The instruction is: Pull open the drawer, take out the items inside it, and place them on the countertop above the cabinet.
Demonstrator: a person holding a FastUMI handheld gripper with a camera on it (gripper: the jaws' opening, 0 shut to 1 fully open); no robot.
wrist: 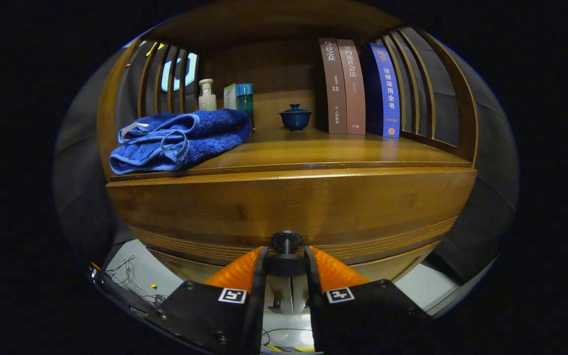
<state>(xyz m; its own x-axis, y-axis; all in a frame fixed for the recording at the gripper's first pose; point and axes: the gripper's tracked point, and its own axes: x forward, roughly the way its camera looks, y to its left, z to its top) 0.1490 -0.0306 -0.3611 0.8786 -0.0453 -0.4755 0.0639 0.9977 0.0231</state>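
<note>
Drawer (289,207) — glossy brown wood, closed, jaws clamped on its black knob (286,254)

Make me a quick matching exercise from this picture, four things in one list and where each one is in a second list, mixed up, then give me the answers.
Things:
1. blue towel
2. lidded teacup
3. books
4. drawer knob

Places:
A. between the claw fingers, which press on it from both sides
B. standing upright against the slatted side of the shelf
C. folded at the countertop's front edge, opposite end from the books
D. toward the back of the countertop, just beside the books

Pairs: 1-C, 2-D, 3-B, 4-A
</note>
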